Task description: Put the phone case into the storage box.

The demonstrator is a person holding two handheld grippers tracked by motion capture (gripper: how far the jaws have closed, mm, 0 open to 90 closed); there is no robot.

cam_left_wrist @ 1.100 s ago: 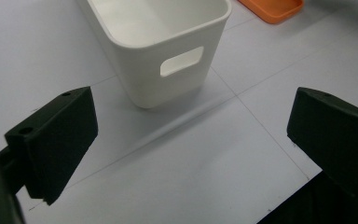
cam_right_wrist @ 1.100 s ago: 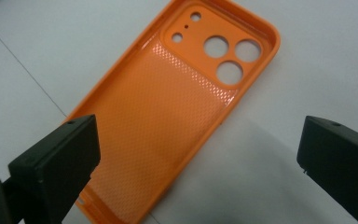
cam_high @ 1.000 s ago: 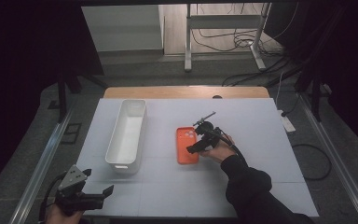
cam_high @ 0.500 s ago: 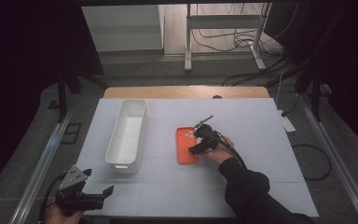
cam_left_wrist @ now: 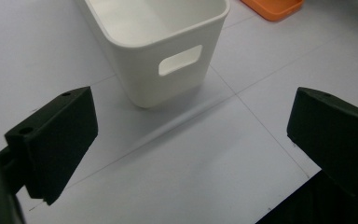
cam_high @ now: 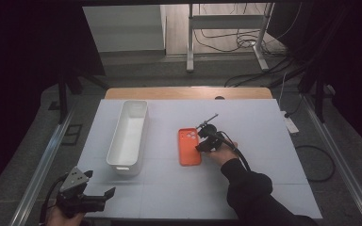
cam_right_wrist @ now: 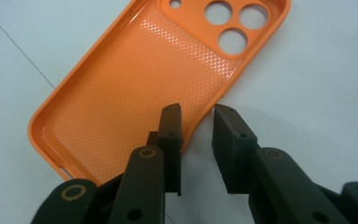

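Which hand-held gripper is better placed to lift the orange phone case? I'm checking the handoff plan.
Right. The right hand-held gripper straddles the orange phone case's side wall, jaws just closing, a gap left. The left hand-held gripper hangs open near the white bin.

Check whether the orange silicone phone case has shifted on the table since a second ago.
No. The orange silicone phone case lies as far right of the white plastic bin as before; the right gripper jaws have just been closing over its edge.

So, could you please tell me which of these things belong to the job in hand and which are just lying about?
In the job:
- orange phone case
- right gripper, jaws just closing astride the case's long edge

Lying about:
- white bin, empty
- left gripper, jaws apart
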